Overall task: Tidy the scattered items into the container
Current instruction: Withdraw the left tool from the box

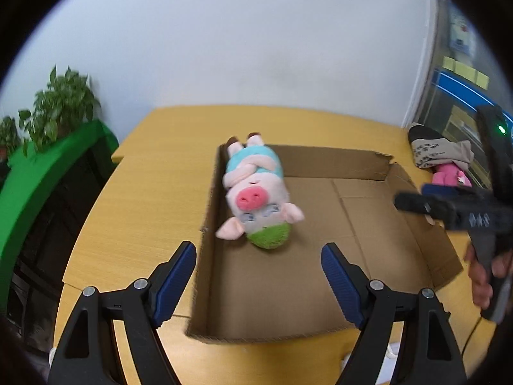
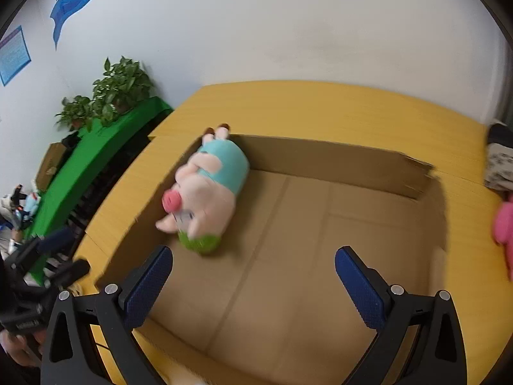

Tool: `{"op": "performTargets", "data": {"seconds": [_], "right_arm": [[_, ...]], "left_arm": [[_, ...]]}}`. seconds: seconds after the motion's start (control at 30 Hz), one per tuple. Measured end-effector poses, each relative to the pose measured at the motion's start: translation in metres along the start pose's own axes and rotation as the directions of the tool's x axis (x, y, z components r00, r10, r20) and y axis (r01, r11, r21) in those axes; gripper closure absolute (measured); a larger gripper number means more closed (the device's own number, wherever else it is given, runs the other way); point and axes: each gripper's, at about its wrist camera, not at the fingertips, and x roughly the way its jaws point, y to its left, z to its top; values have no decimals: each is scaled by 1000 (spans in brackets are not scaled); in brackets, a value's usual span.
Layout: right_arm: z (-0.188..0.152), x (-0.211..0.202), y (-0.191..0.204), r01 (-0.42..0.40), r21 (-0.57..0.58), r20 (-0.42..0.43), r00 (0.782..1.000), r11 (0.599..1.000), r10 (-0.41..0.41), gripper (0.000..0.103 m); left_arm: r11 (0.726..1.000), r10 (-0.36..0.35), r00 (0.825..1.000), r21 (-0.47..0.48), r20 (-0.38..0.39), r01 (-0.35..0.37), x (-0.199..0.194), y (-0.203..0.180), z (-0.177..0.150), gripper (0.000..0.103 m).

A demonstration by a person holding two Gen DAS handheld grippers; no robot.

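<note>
Lying inside the cardboard box (image 1: 320,256), a plush pig (image 1: 256,192) rests against the box's left wall, its feet toward the far corner and its green cap toward the cameras. Its body is wrapped in a light blue garment, and its pink snout faces upward in the left wrist view. The toy appears somewhat blurred in both views.

Left claw (image 1: 258,276): blue-padded fingers spread wide apart, holding nothing, positioned above the near left part of the box, with the left finger over the yellow counter (image 1: 144,166) and the right finger over the box floor.

Right claw (image 2: 253,285): fingers likewise spread apart and empty, hovering over the box interior near its front edge. In the left wrist view this device appears at the right margin, gripped by a hand (image 1: 484,276).

Outside the box, on the counter's far right corner, lie a grey patterned cloth item (image 1: 439,154) and a pink soft toy (image 1: 449,176), just beside each other. Potted plants (image 2: 109,102) stand on a green-covered shelf (image 2: 96,160) to the left.
</note>
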Motion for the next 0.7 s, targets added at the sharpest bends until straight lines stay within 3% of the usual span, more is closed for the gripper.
{"op": "performTargets", "data": {"seconds": [0.1, 0.3, 0.7], "right_arm": [[-43, -42, 4, 70, -1, 58, 996, 998, -70, 0], [-97, -89, 18, 149, -29, 113, 983, 988, -145, 0], [-130, -118, 28, 182, -53, 162, 972, 982, -171, 0]], "left_arm": [[999, -31, 999, 18, 44, 30, -19, -22, -14, 21], [997, -59, 996, 63, 72, 54, -36, -58, -30, 21], [992, -93, 991, 96, 95, 83, -57, -85, -44, 21]]}}
